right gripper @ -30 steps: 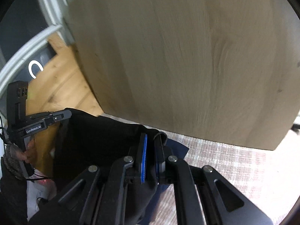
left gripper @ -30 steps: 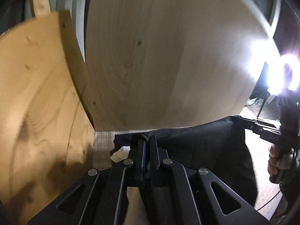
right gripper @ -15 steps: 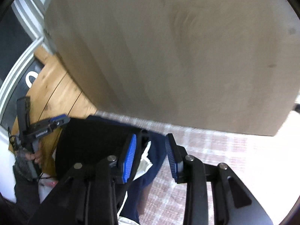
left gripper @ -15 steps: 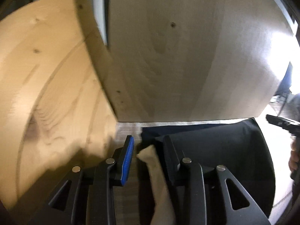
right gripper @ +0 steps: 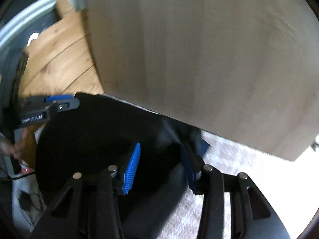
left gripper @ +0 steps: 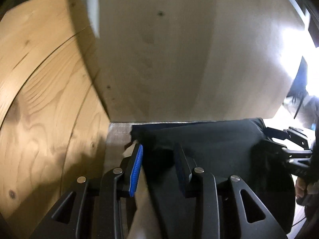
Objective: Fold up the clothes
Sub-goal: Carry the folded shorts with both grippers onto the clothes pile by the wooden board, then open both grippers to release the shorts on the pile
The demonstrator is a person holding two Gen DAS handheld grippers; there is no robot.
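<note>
A black garment lies flat on a pale checked cloth surface, against a wooden panel; it also shows in the right wrist view. A cream cloth piece lies under its left edge. My left gripper is open above the garment's left corner, holding nothing. My right gripper is open above the garment's right corner, holding nothing. Each gripper shows in the other's view: the right one and the left one.
A pale wooden panel stands upright just behind the garment. A knotty pine board stands at the left. The checked cloth surface extends to the right. A bright light glares at the right.
Both grippers were shut on the garment's top corners one second ago. They opened, let the garment go, and now hover open over it lying flat.
</note>
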